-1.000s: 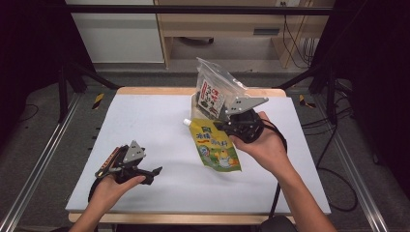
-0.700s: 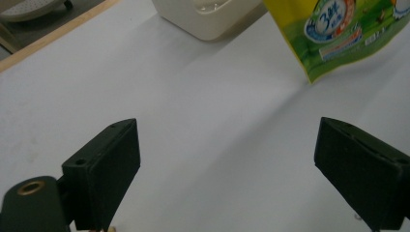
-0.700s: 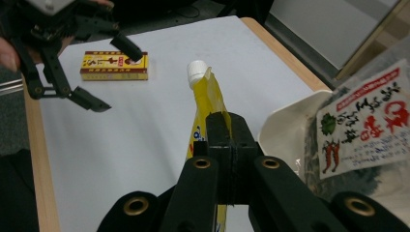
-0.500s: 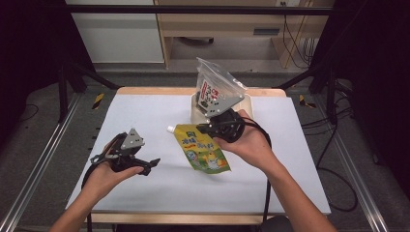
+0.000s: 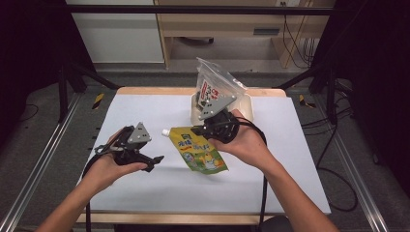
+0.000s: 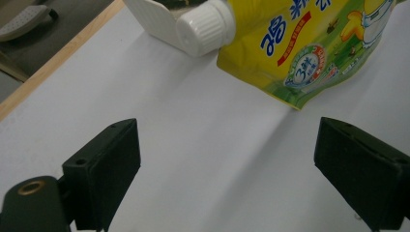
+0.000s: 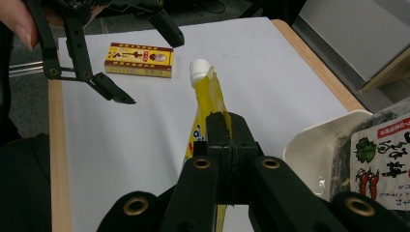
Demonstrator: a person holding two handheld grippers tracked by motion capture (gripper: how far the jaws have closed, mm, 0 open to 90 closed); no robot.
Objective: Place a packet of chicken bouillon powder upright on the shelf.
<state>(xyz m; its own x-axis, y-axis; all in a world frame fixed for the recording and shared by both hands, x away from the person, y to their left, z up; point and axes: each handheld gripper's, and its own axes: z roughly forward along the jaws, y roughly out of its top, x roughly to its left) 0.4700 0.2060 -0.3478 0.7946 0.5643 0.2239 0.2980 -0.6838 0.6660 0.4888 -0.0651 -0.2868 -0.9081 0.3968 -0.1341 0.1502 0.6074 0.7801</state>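
Item: yellow spouted pouch [image 5: 199, 151], printed in blue and green, with a white ribbed cap [image 6: 205, 26]. It is held up at a slant above the middle of the white bench [image 5: 145, 193], cap end toward the person's left, lower end drooping toward the person. Whether that lower corner touches the bench is hard to judge from the high view.

Holder: right tongs [image 7: 226, 126], clenched on the pouch's upper edge; in the right gripper view the two black jaws stand pressed together with the yellow film pinched between them and the cap beyond their tips.

Second tool: left tongs [image 5: 155, 160], released. In the left gripper view the jaws stand wide apart with bare bench between them, and the pouch's capped end lies just ahead, not between them. The left hand [image 5: 104, 169] holds them above the bench's left half, near the pouch but apart from it.

Surroundings: white tray [image 5: 246, 102] at the far edge of the bench behind the right hand [image 5: 244, 145], carrying a clear bag [image 5: 215, 84] with a red-and-white label. A small yellow-and-red box [image 7: 139, 60] lies flat on the bench, seen in the right gripper view beyond the left tongs.
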